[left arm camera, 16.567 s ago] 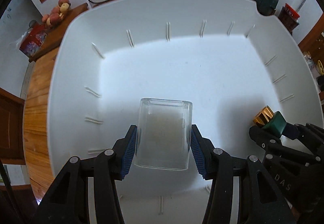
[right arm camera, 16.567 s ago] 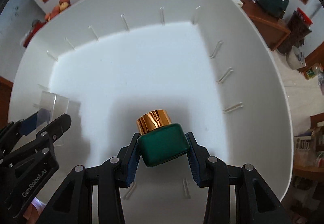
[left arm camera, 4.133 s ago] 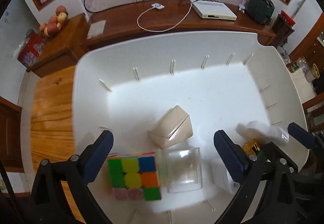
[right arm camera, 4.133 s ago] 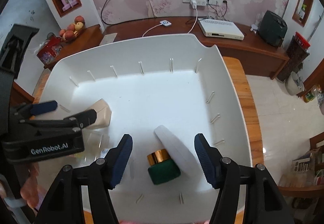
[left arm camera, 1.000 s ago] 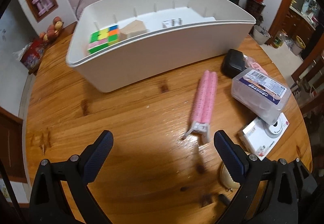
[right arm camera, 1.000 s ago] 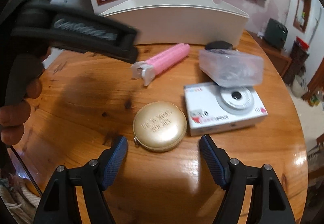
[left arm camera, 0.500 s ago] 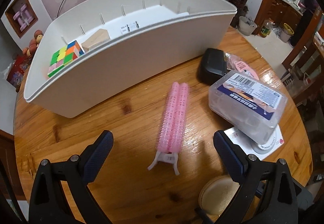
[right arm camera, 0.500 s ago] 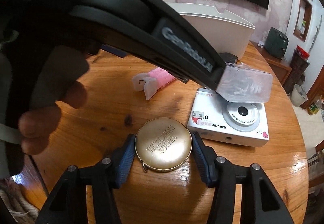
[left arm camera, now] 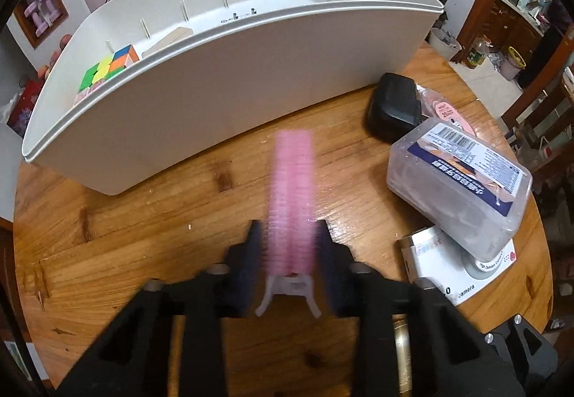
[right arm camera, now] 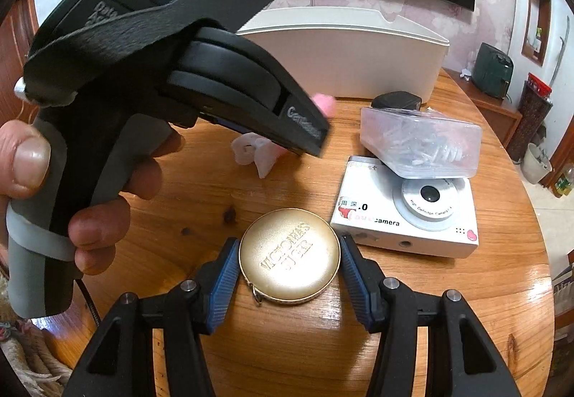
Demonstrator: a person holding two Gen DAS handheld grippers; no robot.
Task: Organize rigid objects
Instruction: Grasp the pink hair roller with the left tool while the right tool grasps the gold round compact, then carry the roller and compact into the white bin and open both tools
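Left gripper (left arm camera: 288, 253) clamped on pink hair roller (left arm camera: 292, 196); right gripper (right arm camera: 288, 269) on gold tin (right arm camera: 290, 257)

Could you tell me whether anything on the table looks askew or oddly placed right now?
Yes: the clear plastic box sits tilted, propped with one edge on the white camera instead of lying flat on the wooden table. Nothing looks spilled or damaged.

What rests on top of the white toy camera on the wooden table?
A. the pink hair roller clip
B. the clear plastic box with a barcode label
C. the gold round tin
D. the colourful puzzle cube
B: the clear plastic box lies tilted across the white toy camera, covering its upper edge in both wrist views.
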